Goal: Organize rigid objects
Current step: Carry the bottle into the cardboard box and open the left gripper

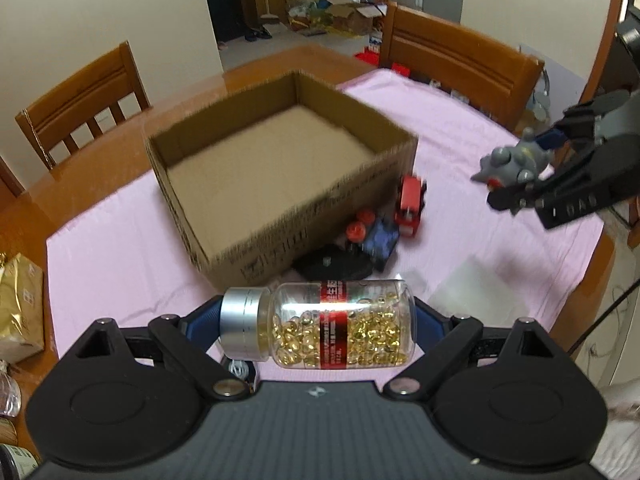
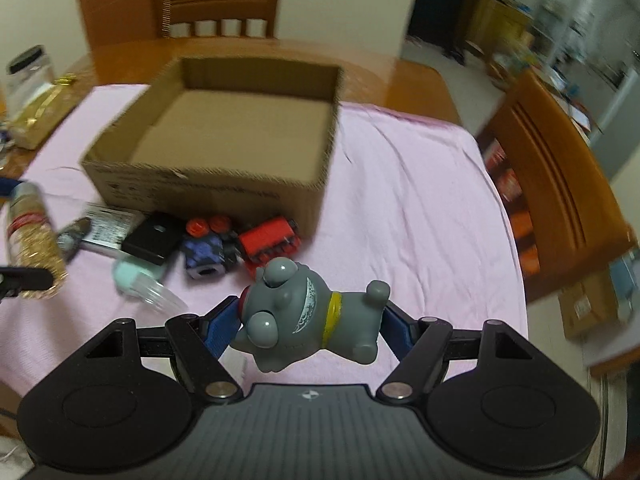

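Observation:
My left gripper (image 1: 316,320) is shut on a clear bottle of golden capsules (image 1: 320,326) with a silver cap, held sideways above the pink cloth. My right gripper (image 2: 310,322) is shut on a grey toy dog (image 2: 308,316) with a yellow collar, lying on its side between the blue pads. From the left wrist view the right gripper (image 1: 520,172) hangs at the right with the toy dog (image 1: 510,160). An open, empty cardboard box (image 1: 280,168) (image 2: 224,136) stands ahead of both. The capsule bottle (image 2: 34,236) shows at the far left of the right wrist view.
Beside the box's near wall lie a red toy (image 2: 270,242), a blue block with red knobs (image 2: 206,252), a black box (image 2: 154,238) and a pale green item (image 2: 132,276). Wooden chairs (image 1: 84,96) (image 2: 560,196) ring the table. Gold packets (image 1: 20,312) sit at the left edge.

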